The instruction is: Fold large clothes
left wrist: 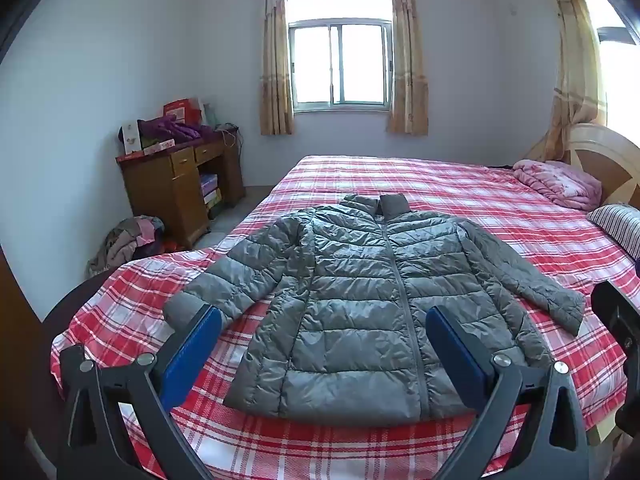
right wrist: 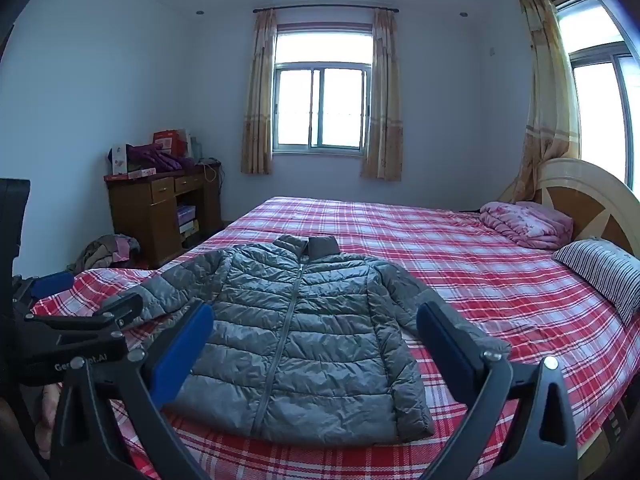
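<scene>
The grey quilted puffer jacket (left wrist: 360, 300) is lying flat, zipped and face up with both sleeves spread, near the foot of the bed with the red-and-white plaid cover (left wrist: 500, 208), and the left gripper (left wrist: 324, 344) and right gripper (right wrist: 316, 344) are both hovering short of it with jaws spread wide and nothing between them. I'd judge a sleeve cuff is the place to begin, each gripper pinching a thin edge, since the slick padding is likely to slip. The blue pads are hiding parts of both sleeves.

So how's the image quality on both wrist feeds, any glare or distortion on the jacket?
Left wrist view: window blown out, jacket evenly lit with slight sheen, sharp. Right wrist view: same backlight, fisheye bends the bed edges, corners vignetted black.
</scene>
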Motion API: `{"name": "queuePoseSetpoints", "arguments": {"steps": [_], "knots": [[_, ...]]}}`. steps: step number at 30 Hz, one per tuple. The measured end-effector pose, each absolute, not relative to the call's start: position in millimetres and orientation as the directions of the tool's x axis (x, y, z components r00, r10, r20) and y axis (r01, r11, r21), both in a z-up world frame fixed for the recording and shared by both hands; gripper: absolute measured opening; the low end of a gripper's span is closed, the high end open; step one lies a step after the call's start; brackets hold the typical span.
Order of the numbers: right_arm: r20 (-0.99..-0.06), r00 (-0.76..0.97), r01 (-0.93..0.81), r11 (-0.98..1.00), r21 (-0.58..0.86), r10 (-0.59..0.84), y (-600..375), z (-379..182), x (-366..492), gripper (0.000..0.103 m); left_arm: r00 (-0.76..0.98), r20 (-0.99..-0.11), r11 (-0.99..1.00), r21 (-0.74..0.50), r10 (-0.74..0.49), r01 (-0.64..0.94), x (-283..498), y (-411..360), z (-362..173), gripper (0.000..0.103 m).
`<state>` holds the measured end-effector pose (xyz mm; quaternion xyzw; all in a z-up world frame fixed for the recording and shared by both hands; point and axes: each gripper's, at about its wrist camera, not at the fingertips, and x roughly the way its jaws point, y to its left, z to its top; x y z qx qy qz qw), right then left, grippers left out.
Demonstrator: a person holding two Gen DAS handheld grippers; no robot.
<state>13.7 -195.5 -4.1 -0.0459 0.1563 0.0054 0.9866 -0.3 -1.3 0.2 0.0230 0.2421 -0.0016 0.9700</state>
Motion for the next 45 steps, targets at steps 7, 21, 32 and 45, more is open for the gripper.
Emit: {"name": "queuePoseSetpoints", "arguments": {"steps": [7,21,32,45], "knots": [[-0.312,0.95,-0.024,0.995,-0.098,-0.008,-192,-5,17,0.103,0.881,-0.473,0.999,0.041,0.023,-0.004,2,-10,-2,0.102],[-0.305,0.952,-0.023,0.996,-0.089,-0.005,-193,-3,16,0.103,0.889,-0.458,1.0,0.028,0.012,0.001,0,1,2,0.102],[-0.31,0.951,-0.025,0.996,-0.09,-0.004,-196,-7,14,0.103,0.889,-0.457,1.0,0.03,0.012,0.001,1,1,4,0.102],[-0.313,0.95,-0.025,0.996,-0.088,-0.004,-196,-6,16,0.103,0.892,-0.453,1.0,0.031,0.016,-0.002,2,-1,5,0.102]]}}
